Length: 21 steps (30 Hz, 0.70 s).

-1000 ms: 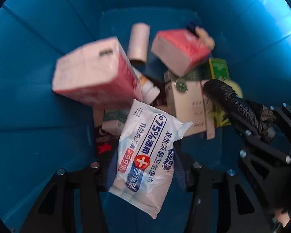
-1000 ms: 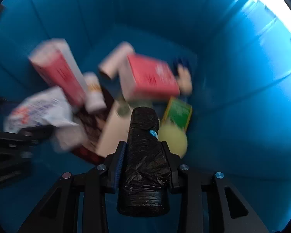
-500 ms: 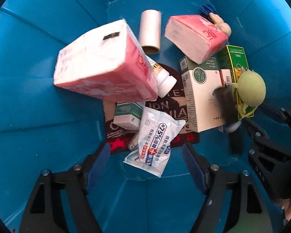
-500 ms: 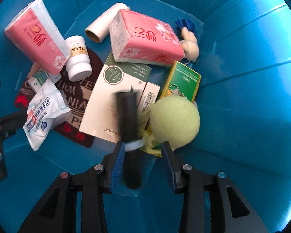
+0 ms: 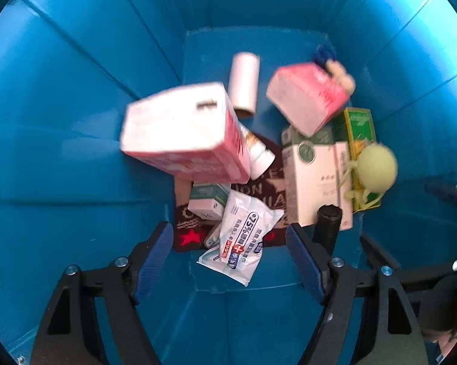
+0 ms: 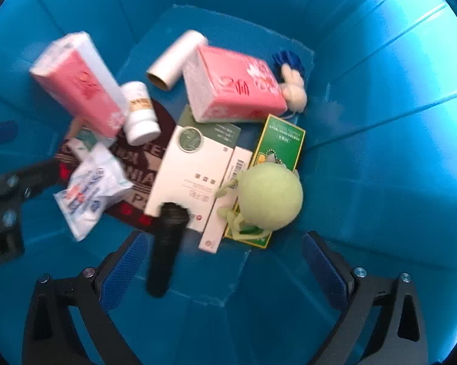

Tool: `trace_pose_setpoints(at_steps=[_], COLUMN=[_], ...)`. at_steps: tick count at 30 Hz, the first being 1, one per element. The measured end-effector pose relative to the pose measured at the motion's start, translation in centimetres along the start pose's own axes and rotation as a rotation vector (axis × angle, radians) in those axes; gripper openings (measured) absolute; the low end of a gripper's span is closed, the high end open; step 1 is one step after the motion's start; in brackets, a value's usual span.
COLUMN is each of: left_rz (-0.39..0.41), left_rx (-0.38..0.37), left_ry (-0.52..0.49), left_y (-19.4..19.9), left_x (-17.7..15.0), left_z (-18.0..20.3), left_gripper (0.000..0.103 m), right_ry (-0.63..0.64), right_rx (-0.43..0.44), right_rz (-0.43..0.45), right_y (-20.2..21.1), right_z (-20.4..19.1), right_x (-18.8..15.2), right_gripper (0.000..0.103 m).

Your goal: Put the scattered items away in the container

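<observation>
Both grippers look down into a blue bin [image 5: 76,121] [image 6: 380,121]. My left gripper [image 5: 228,252] is open and empty above a white wipes pack [image 5: 243,237] lying on the bin floor. My right gripper [image 6: 225,261] is open and empty. A black roll [image 6: 166,243] leans on the bin floor by its left finger; it also shows in the left wrist view [image 5: 327,225]. The wipes pack [image 6: 88,188] lies at the left in the right wrist view.
The bin holds two pink tissue packs [image 6: 79,85] [image 6: 234,85], a white bottle [image 6: 140,112], a white tube [image 6: 173,60], a white-green box [image 6: 195,167], a green box [image 6: 281,143], a green plush ball [image 6: 269,197], a cream plush [image 6: 293,91] and a dark cloth [image 6: 143,179].
My left gripper opened and dropped the wipes pack. My right gripper opened and dropped the black roll. Both grippers have pulled back upward.
</observation>
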<state>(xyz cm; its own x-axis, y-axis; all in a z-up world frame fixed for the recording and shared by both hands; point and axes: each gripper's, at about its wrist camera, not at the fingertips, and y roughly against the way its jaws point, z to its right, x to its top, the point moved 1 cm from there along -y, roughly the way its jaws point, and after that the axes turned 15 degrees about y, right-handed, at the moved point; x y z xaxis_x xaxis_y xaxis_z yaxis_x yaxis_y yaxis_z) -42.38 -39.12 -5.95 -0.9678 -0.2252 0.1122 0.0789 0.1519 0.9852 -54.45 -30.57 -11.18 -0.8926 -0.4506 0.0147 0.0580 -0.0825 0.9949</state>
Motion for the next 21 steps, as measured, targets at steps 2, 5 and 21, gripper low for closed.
trace_pose_setpoints(at_steps=[2, 5, 21], left_rz=[0.053, 0.178, 0.798], left_rx=[-0.014, -0.027, -0.185], left_ry=[-0.009, -0.007, 0.065], left_y=[2.2, 6.4, 20.0], left_x=[-0.3, -1.6, -19.9], left_z=[-0.2, -0.6, 2.6], left_gripper=[0.077, 0.083, 0.087], right_ry=[0.038, 0.083, -0.007], right_rx=[-0.001, -0.009, -0.074], right_rz=[0.035, 0.114, 0.642], right_y=[1.9, 5.1, 19.3], right_z=[-0.6, -1.5, 0.7], right_x=[-0.4, -1.5, -19.9], right_gripper=[0.103, 0.103, 0.103])
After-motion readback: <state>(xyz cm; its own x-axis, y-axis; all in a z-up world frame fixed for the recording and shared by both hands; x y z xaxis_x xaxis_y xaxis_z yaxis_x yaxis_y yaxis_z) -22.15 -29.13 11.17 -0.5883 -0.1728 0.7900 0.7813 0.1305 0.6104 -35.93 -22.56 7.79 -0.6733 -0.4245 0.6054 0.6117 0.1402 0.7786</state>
